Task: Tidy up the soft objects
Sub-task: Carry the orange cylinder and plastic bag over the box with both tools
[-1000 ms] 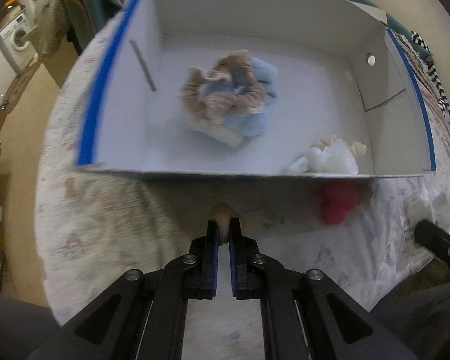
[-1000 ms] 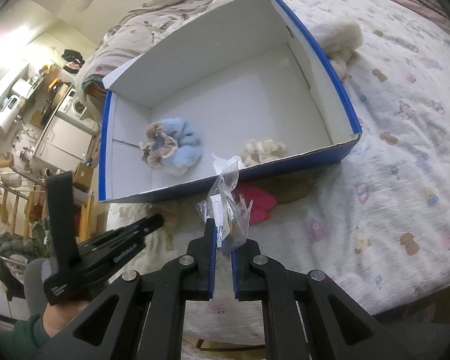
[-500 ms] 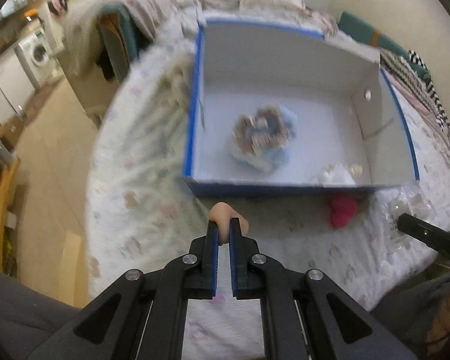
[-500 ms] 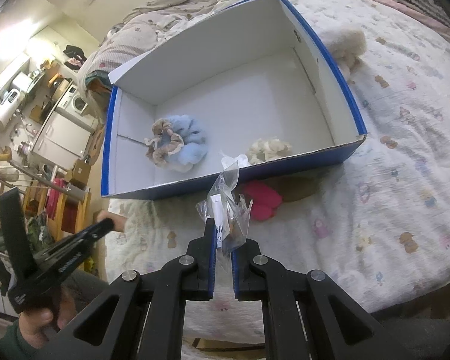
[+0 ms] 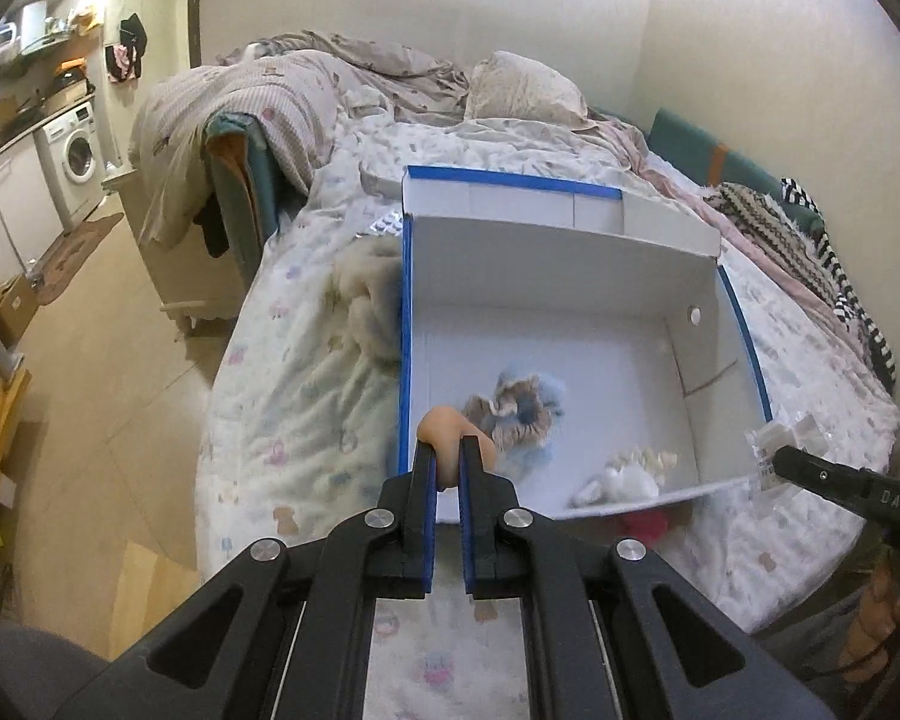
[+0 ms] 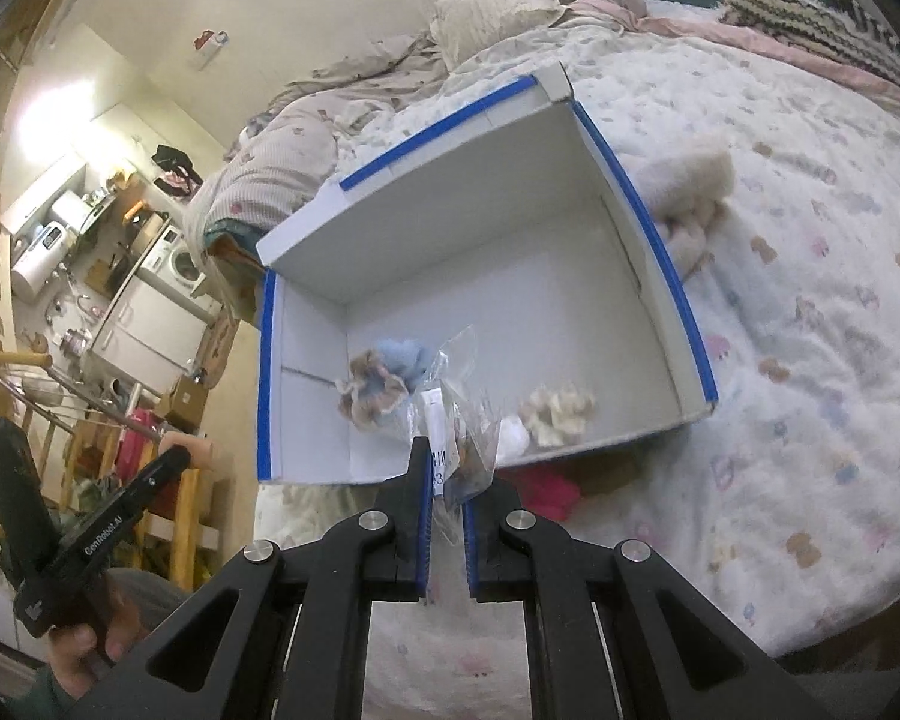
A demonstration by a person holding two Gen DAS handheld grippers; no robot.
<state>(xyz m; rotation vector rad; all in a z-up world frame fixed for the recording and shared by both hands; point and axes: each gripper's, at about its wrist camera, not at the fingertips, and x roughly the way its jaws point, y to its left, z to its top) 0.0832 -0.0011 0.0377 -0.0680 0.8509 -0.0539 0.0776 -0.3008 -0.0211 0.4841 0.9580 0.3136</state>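
Peach soft piece [image 5: 447,432] pinched at left gripper [image 5: 447,462] tips, right gripper [image 6: 447,468] clamps crinkly bag [image 6: 459,414]; either could slip short of box [image 5: 714,324].

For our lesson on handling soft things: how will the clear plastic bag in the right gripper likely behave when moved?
The clear plastic bag looks crumpled and thin, so probably floppy and light. Pinched by one edge in the right gripper, it may sway, and glossy film could slip.

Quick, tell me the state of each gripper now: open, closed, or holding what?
Left gripper: closed on a small peach-coloured soft object.
Right gripper: closed on a clear plastic packet.
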